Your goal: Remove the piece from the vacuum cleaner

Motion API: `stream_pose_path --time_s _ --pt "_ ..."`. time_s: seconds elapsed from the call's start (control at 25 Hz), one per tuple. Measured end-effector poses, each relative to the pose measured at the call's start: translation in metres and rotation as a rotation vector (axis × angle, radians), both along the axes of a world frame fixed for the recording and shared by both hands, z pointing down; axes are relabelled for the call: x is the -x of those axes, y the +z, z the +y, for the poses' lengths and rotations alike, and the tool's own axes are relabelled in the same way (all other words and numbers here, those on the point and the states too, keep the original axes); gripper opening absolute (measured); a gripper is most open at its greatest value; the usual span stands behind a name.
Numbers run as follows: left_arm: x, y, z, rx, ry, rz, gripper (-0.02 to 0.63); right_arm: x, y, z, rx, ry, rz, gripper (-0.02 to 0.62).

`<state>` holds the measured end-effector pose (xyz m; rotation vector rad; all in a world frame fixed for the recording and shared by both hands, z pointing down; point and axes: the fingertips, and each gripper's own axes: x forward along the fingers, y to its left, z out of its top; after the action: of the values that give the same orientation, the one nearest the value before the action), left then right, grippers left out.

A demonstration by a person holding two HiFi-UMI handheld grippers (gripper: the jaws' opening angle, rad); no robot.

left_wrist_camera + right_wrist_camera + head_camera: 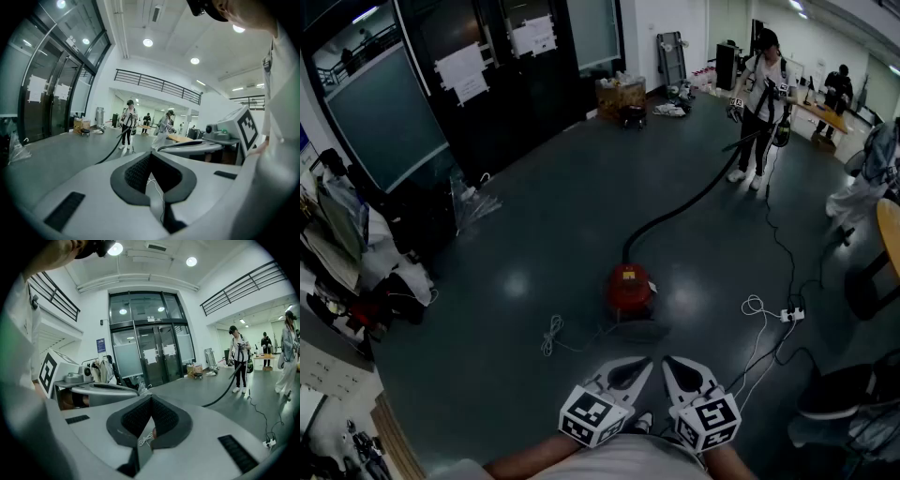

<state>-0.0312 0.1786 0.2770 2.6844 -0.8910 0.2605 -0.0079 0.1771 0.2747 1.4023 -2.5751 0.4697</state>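
Note:
A red vacuum cleaner sits on the dark floor ahead of me. Its black hose runs to the far right, where a standing person holds the other end. Both grippers hang low in front of me, short of the vacuum and touching nothing. My left gripper is shut and empty, and so is my right gripper. In the left gripper view the jaws meet at the tip, with the hose far beyond. In the right gripper view the jaws are likewise closed, and the person stands far off.
A white coiled cable lies left of the vacuum, and a power strip with trailing cords lies to the right. A dark chair and a round table stand at the right. Clothes and clutter line the left wall.

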Motion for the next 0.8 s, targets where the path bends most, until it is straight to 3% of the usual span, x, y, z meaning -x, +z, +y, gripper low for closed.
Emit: stream_pose_path --time_s 0.8 --pt "-0.0013 0.0052 0.0009 -0.003 0.002 -0.012 0.006 0.001 0.0027 -0.0029 0.009 -0.01 -0.035 0.017"
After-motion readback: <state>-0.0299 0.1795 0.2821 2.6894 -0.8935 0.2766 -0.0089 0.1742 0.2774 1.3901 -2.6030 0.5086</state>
